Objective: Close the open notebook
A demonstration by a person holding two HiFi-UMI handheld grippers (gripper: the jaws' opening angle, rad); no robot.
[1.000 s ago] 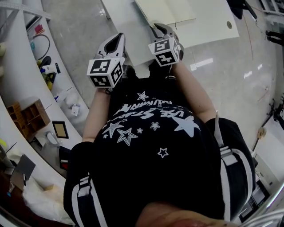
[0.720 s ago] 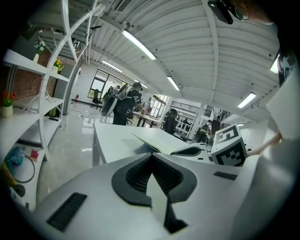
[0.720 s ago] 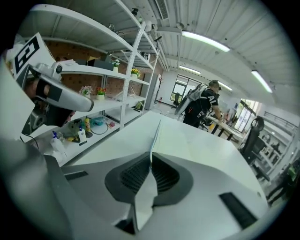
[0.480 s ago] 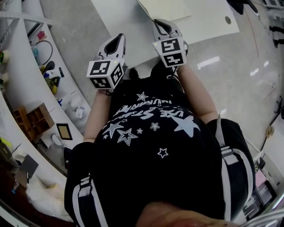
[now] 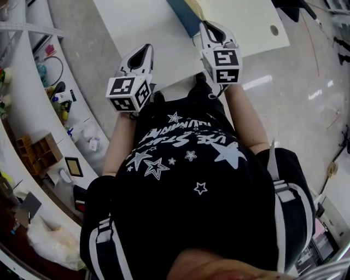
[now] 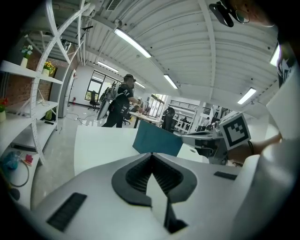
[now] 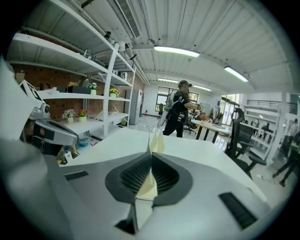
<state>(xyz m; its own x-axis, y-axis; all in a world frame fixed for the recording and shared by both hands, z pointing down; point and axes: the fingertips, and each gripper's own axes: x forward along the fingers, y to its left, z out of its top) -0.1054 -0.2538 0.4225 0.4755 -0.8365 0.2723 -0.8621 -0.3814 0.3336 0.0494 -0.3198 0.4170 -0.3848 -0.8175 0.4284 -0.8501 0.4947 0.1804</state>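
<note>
No brand or word reads clearly. The white shelving [image 5: 33, 109] at far left holds small clutter whose labels are too small to read. The cube on each gripper bears only black-and-white square markers, and the black shirt [image 5: 186, 147] shows white stars and a line of lettering, upside down here and not legible.

The left gripper [image 5: 146, 48] hangs over the near edge of the white table [image 5: 136, 27], with bare tabletop ahead of it. In its own view the left gripper [image 6: 151, 154] has its jaws together with nothing between them.

The notebook [image 5: 183, 16] lies further in on the table, just right of the left gripper. Its teal cover [image 6: 157, 140] stands raised off the surface, tilted, and cream pages show beside it.

The right gripper [image 5: 205, 26] is at the notebook's raised part. Its jaws have just been closing, and in its own view the right gripper [image 7: 151, 152] pinches the notebook's cream paper [image 7: 156, 140] between its pads.

Right of it the tabletop is open as far as a round cable hole [image 5: 279, 30] near the edge. Beyond that edge lies glossy floor [image 5: 306, 98].
</note>
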